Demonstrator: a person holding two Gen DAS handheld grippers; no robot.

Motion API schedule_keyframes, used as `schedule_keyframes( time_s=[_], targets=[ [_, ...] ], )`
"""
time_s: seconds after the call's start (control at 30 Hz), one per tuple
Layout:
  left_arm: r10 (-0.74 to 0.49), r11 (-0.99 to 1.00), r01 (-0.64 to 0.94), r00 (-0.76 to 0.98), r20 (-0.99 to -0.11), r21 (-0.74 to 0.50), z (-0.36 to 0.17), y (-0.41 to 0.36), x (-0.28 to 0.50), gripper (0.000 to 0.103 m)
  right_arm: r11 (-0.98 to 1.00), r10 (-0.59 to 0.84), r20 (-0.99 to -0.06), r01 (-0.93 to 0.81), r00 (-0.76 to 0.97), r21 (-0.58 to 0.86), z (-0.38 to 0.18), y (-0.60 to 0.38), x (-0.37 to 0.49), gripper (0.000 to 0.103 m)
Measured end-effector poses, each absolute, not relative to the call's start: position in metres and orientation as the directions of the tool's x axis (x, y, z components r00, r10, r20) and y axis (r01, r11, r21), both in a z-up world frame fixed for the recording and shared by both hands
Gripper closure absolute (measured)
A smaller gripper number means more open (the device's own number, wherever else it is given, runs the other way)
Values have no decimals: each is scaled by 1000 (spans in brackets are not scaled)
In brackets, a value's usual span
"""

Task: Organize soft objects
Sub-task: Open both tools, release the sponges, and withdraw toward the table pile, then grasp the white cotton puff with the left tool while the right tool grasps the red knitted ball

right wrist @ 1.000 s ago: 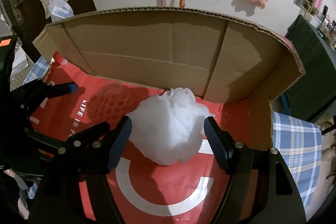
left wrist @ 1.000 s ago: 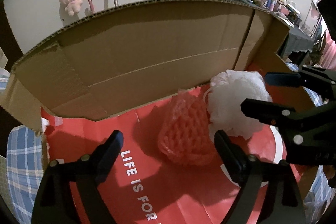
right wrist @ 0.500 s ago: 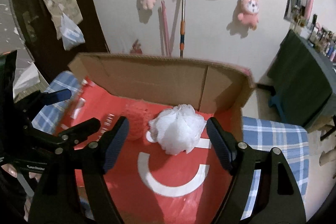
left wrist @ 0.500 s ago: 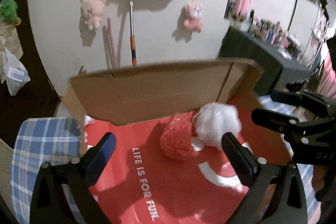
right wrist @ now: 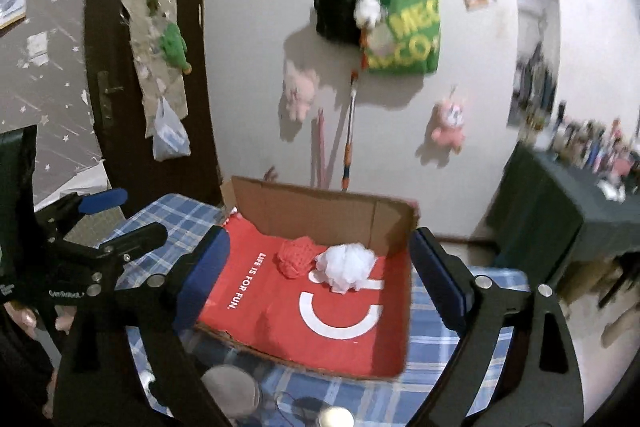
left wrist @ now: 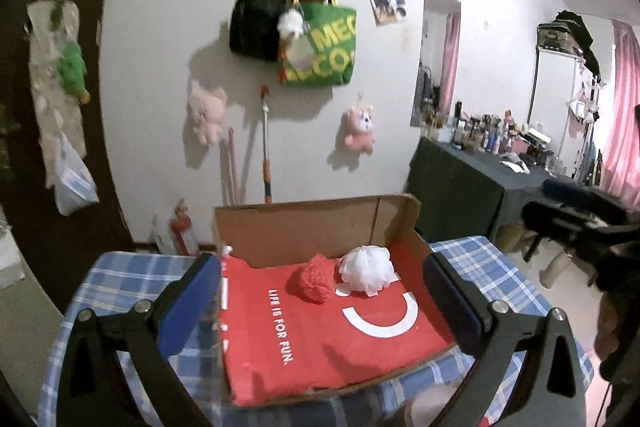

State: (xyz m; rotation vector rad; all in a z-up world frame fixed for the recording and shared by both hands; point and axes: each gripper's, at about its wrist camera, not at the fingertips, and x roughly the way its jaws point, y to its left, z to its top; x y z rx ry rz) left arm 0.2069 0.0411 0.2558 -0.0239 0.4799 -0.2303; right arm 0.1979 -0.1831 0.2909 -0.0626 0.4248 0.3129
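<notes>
Both grippers are hanging above and short of the cardboard box (left wrist: 320,307), empty. The left gripper (left wrist: 320,301) is standing w/ jaws about as wide as they go, nothing between the pads. The right gripper (right wrist: 320,275) is opening its jaws further, also holding nothing; the box only shows through the gap.

Task items are sitting inside the box on its red liner: red mesh sponge (left wrist: 316,277) and white bath pouf (left wrist: 368,269), touching each other, against the back wall. From box centre they're lying at approx 12 o'clock, sponge a bit toward 11, pouf toward 1. In the right view the same pair: sponge (right wrist: 296,259), pouf (right wrist: 346,267).

Step in hand, as I'm reading it: clearing away from the box & looking for the next soft thing. At 6 o'clock in the right view, on the blue plaid cloth (right wrist: 460,347), a greyish rounded object (right wrist: 230,391) is showing near the box's front edge; too blurred to say what it is.

Doing it well:
- keeping jaws wide until over the next item
- coming in from above, not clipping the box walls
- squeezing gently, since soft items squash & slip
- keeping the two grippers apart; they're working close.
</notes>
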Motion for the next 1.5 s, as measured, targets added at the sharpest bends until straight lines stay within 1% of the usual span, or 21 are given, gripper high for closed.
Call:
schedule_keyframes(
  time_s=[0.03, 0.1, 0.17, 0.23, 0.37, 0.43, 0.67, 0.8, 0.87, 1.07, 1.23, 1.4, 1.5],
  targets=[
    [-217, 976, 209, 871, -441, -68, 258, 42, 196, 0, 949, 286, -400, -314, 870, -3, 292, -183, 188, 10],
    [-216, 976, 209, 886, -410, -62, 262, 43, 171, 0, 947, 292, -354, -321, 889, -25, 295, -182, 154, 6],
    [-234, 972, 223, 892, -386, -74, 263, 45, 148, 0, 946, 298, -330, -324, 896, -25, 294, -183, 133, 5],
    [-216, 976, 205, 903, -371, -70, 263, 48, 128, 0, 947, 298, -308, -320, 904, -24, 292, -184, 111, 5],
    [-165, 986, 165, 941, -295, -25, 261, 48, 82, 0, 943, 312, -275, -331, 910, -24, 282, -184, 65, 5],
    [-173, 985, 172, 947, -272, -26, 256, 49, 59, 0, 943, 314, -263, -333, 912, -29, 275, -182, 45, 5],
    [-204, 979, 195, 945, -254, -60, 226, 53, 4, 0, 946, 315, -244, -323, 917, 8, 242, -185, -6, 5],
    [-223, 973, 201, 941, -253, -113, 206, 56, -14, 0, 967, 241, -236, -254, 941, -25, 218, -184, -27, 4],
    [-212, 975, 187, 944, -252, -120, 196, 55, -20, 0, 976, 206, -240, -217, 949, -22, 201, -184, -33, 4],
    [-148, 988, 133, 961, -235, -77, 167, 45, -34, 0, 990, 134, -251, -140, 959, -6, 154, -189, -34, 4],
    [-129, 992, 123, 964, -233, -38, 145, 36, -40, 0, 992, 127, -287, -129, 949, 14, 124, -192, -27, 4],
    [-124, 992, 123, 953, -277, -24, 121, 30, -37, 0, 992, 124, -338, -121, 933, 30, 100, -194, -16, 4],
    [-113, 993, 113, 941, -319, -20, 105, 30, -31, 0, 993, 121, -377, -113, 918, 44, 86, -196, -8, 4]
  ],
)
